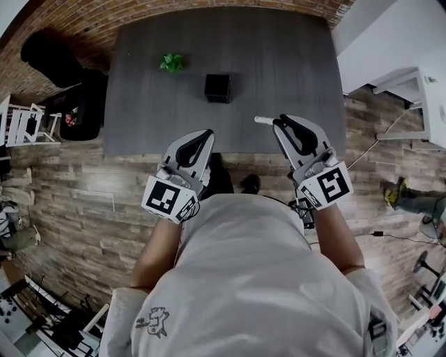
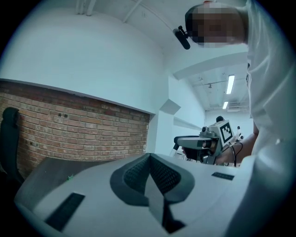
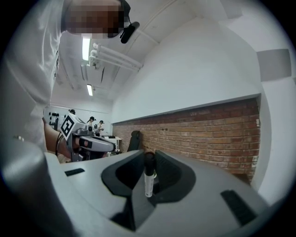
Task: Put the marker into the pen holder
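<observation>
A white shirt (image 1: 251, 279) fills the bottom of the head view, and the person's two forearms reach forward from it, each ending in a cube with square markers.

The right claw (image 1: 279, 123) is closed on the marker (image 1: 263, 120). In the head view it hangs over the near edge of the surface (image 1: 293, 56), toward the near right corner, and the marker's white end sticks out sideways toward the left claw. The right gripper view shows the marker (image 3: 149, 175) pinched crosswise between the pads of the right claw (image 3: 149, 162), with its dark cap on one side of the grip and its white barrel on the other.

The left claw (image 1: 207, 133) is level with the right one, also at the near edge but nearer the middle. In the left gripper view its jaws (image 2: 149, 157) stand together with nothing between them. Each gripper view also shows the other claw off to the side.

The pen holder (image 1: 217, 88), a small black open box, stands about midway across the surface, well apart from the marker and beyond both claws. A small green plant (image 1: 171, 63) sits to its left, closer to the far edge. A plank floor (image 1: 77, 202) surrounds the surface and a brick wall (image 1: 90, 17) runs behind its far edge.
</observation>
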Available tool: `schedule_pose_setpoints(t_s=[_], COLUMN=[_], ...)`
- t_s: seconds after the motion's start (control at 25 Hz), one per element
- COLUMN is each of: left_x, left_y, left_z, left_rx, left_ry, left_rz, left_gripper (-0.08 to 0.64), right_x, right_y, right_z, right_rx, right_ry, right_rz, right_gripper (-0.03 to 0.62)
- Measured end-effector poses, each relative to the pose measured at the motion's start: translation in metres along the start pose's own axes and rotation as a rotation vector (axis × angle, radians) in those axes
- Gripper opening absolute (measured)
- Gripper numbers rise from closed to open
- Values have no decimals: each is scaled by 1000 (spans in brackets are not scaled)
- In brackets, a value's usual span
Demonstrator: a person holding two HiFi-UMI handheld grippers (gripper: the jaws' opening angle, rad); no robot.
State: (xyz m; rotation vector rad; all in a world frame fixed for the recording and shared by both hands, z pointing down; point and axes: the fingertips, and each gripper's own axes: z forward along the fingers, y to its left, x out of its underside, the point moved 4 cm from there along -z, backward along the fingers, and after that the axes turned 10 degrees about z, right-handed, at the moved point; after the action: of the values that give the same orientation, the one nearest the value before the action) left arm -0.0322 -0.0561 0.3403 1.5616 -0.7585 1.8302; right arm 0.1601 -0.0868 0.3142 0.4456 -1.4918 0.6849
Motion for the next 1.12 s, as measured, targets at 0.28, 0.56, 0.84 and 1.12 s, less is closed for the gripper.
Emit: schedule_pose_setpoints(t_s=[0.28,0.56,0.84,1.12], left_x=[14,33,51,79], left_y=[55,105,135,158], left_z=[18,27,42,57], left_rx=[24,52,96,126], left_ry=[32,87,112,136], left_rz=[-35,-62,-84,-113], left_gripper=[12,12,12,12], right_x=[10,25,48,80], right_y=[-8,-12,-18,-28], right_z=[60,123,168,198], right_rx=[1,-6,1,27], right_ry=[30,64,106,153], right_rz=[16,29,59,65], right_gripper=[77,77,77,77])
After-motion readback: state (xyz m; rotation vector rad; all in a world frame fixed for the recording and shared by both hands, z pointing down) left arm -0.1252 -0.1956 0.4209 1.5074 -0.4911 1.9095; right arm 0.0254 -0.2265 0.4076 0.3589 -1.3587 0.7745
